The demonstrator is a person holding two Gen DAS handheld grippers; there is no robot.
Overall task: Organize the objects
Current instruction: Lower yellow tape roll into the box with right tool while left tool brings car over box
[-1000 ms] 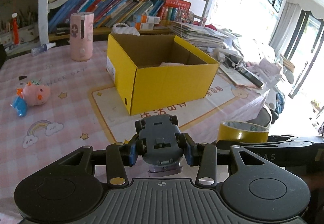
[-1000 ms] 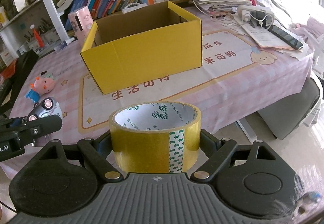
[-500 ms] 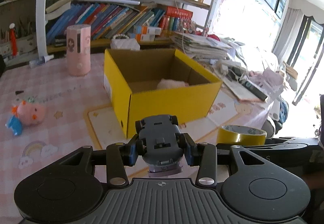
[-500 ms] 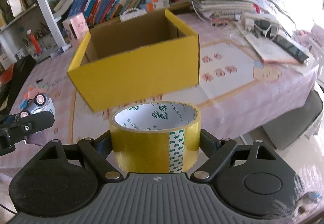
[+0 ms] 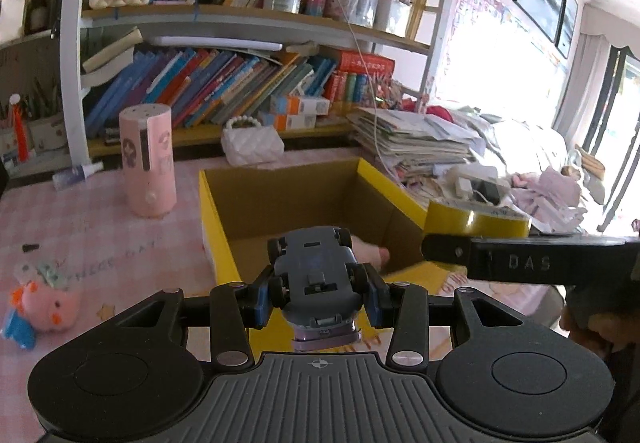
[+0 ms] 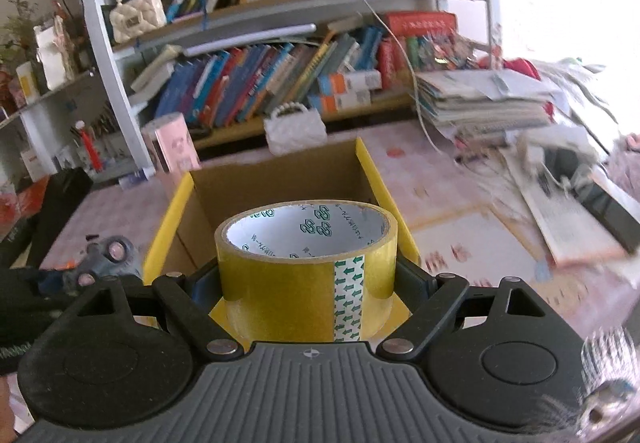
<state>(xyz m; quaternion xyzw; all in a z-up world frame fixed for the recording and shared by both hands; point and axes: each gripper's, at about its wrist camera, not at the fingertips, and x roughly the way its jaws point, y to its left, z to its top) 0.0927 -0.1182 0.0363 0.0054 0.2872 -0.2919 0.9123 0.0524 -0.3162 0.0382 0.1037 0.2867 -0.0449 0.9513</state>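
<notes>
My left gripper (image 5: 318, 301) is shut on a grey toy car (image 5: 316, 271), held belly up just over the near wall of the open yellow cardboard box (image 5: 218, 219). A pink soft thing (image 5: 370, 253) lies inside the box. My right gripper (image 6: 308, 283) is shut on a roll of yellow tape (image 6: 306, 275), held over the near edge of the same box (image 6: 166, 239). The tape also shows in the left wrist view (image 5: 476, 221), at the box's right wall. The toy car shows at the left in the right wrist view (image 6: 106, 257).
A pink cylinder (image 5: 148, 161) and a white quilted purse (image 5: 252, 143) stand behind the box. A pink plush pig (image 5: 44, 305) lies on the pink tablecloth at left. Stacked papers (image 5: 416, 139) and clutter lie at right. Bookshelves (image 5: 240, 79) rise behind.
Both grippers have moved forward and up toward the box with their loads; they now hang at its near edge, and the box interior shows more.
</notes>
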